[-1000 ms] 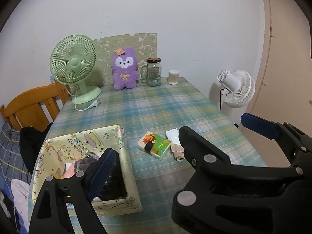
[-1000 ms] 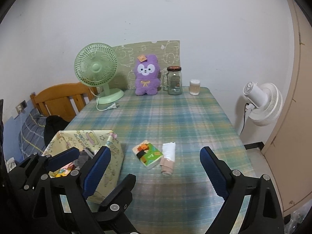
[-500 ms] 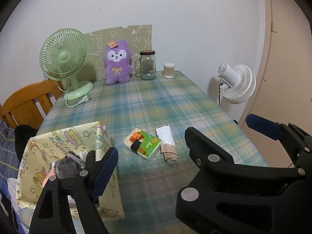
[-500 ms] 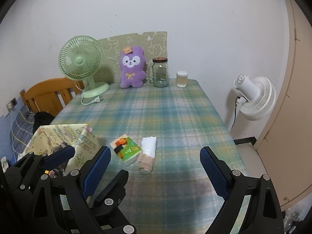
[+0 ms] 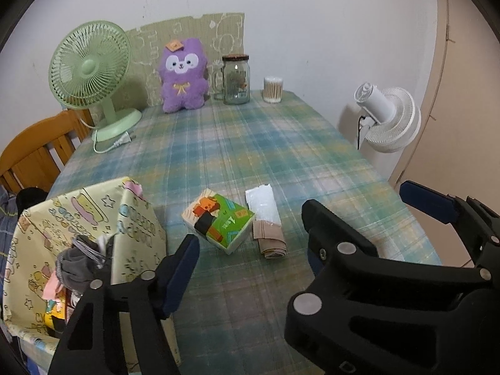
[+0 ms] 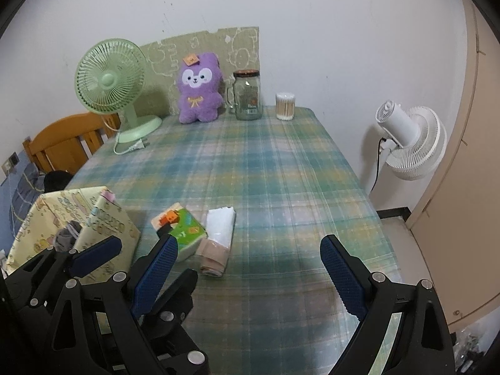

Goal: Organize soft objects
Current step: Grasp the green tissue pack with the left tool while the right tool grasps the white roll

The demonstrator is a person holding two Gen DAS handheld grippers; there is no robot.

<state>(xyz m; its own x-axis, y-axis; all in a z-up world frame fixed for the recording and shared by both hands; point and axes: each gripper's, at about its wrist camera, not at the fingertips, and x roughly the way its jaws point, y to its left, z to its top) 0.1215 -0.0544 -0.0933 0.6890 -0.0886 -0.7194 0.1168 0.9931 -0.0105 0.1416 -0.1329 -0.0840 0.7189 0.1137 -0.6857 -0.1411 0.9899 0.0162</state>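
A green and orange tissue pack [image 5: 218,222] [image 6: 179,229] lies on the plaid tablecloth. Beside it are a white packet [image 5: 262,206] [image 6: 222,225] and a beige rolled cloth [image 5: 270,240] [image 6: 214,257]. Left of them stands a yellow patterned box [image 5: 84,218] [image 6: 103,218] with grey socks [image 5: 78,262] and other cloth in it. A purple plush [image 5: 184,75] [image 6: 198,89] sits at the far wall. My left gripper [image 5: 250,247] hovers above the pack, jaws closing with nothing between them. Its right finger is mostly hidden behind my right gripper [image 5: 356,198] [image 6: 247,240], which is open and holds nothing.
A green desk fan [image 5: 90,72], a glass jar [image 5: 236,79] and a cotton swab tub [image 5: 273,89] line the back of the table. A white floor fan [image 5: 387,118] stands past the right table edge. A wooden chair [image 5: 34,153] is at the left.
Both grippers have come forward and down toward the table, so the tissue pack and rolled cloth appear nearer. The left gripper's fingers stand closer together than before.
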